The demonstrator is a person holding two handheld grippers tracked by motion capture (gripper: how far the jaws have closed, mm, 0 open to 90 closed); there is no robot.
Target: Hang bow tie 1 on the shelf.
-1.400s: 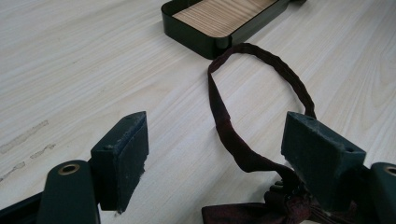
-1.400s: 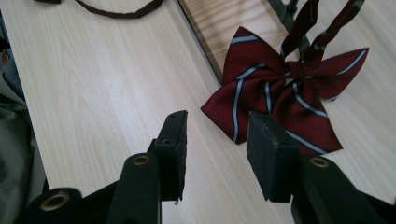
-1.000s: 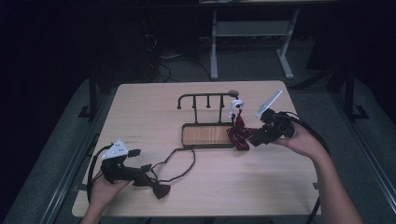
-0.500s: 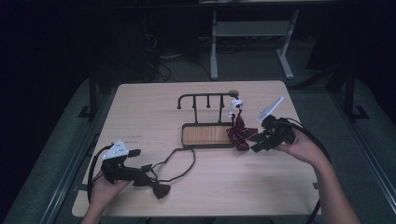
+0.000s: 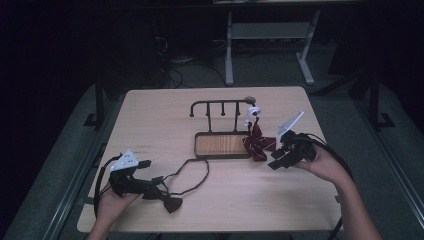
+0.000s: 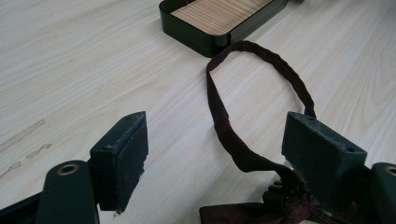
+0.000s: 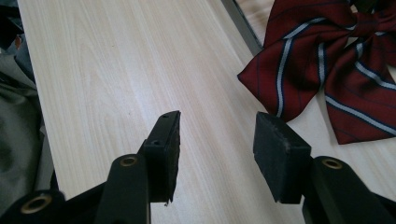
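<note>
Hazard: left gripper (image 6: 212, 158) gapes over the dark bow tie (image 5: 167, 201) near the table's front edge, right gripper (image 7: 215, 149) empty beside the striped bow (image 7: 336, 70); closing may catch the strap (image 6: 224, 116) alone.

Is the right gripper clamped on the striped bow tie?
No: in the right gripper view its jaws stand open over bare table, beside the striped bow tie.

dark bow tie (image 6: 261, 215) cut off at bottom edge, striped bow (image 7: 336, 70) cropped at right
</note>
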